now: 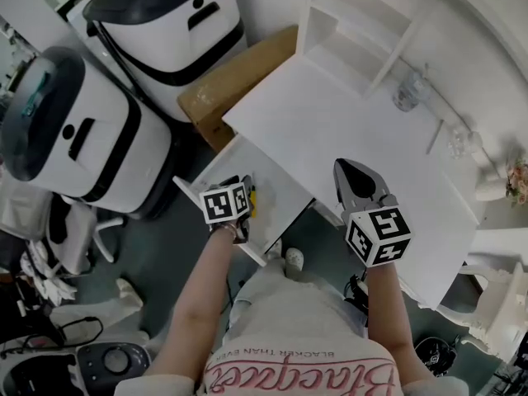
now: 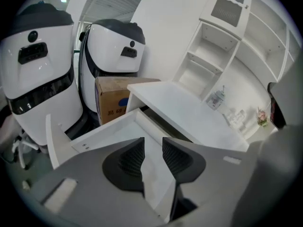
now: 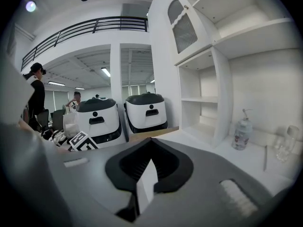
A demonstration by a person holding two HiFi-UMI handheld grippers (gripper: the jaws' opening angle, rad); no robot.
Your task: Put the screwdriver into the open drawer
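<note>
The screwdriver (image 1: 252,201) lies inside the open drawer (image 1: 280,184), toward the drawer's front, just beside the left gripper (image 2: 153,140), whose body hides most of it. Only a thin yellow strip shows. Its long axis seems to run slantwise across the drawer floor, and I cannot tell which end is the tip.

The left gripper hangs over the drawer with its jaws apart and nothing between them, only the drawer's white floor below. The right gripper (image 3: 151,143) is off the drawer's side over the desk (image 1: 346,130), jaws closed tip to tip on nothing.

The drawer is pulled well out from the desk's front edge. The floor of the drawer between the screwdriver and the desk is bare, and its low rim stands free on three sides.

Beyond the drawer's far side a cardboard box (image 1: 239,77) stands against the desk, with two large white machines (image 1: 78,139) past it. At the back of the desk, well away from the drawer, are open shelves (image 1: 346,23) and a clear bottle (image 1: 408,93). The person's legs stand just by the drawer's front.
</note>
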